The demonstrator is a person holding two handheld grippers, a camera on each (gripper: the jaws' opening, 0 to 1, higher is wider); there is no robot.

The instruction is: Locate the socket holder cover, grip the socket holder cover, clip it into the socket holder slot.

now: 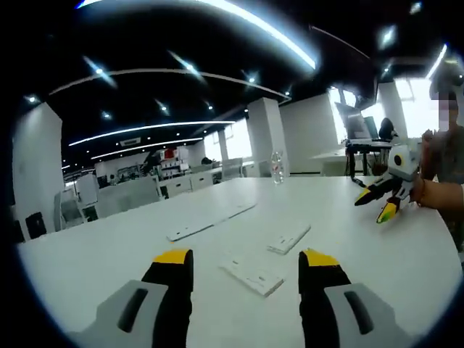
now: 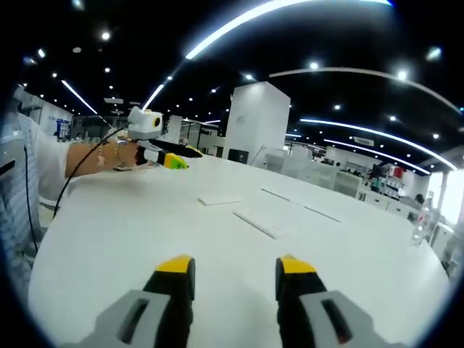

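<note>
Several flat white plastic pieces lie on the white table (image 1: 377,254). A long strip (image 1: 210,221) lies farthest from me, a short piece (image 1: 288,239) right of it, and another rectangular piece (image 1: 254,275) nearest. I cannot tell which is the cover. My left gripper (image 1: 246,258) is open just above the table, the nearest piece lying a little beyond its yellow tips. In the right gripper view the same pieces show as a short one (image 2: 220,201), a longer one (image 2: 257,223) and thin strips (image 2: 322,213). My right gripper (image 2: 234,265) is open and holds nothing.
A clear bottle (image 1: 276,167) stands at the table's far edge, also in the right gripper view (image 2: 423,217). A person's hand holds the right gripper (image 1: 380,201) over the table's right side, and the left gripper (image 2: 168,158) shows at the far left. Desks and chairs stand behind.
</note>
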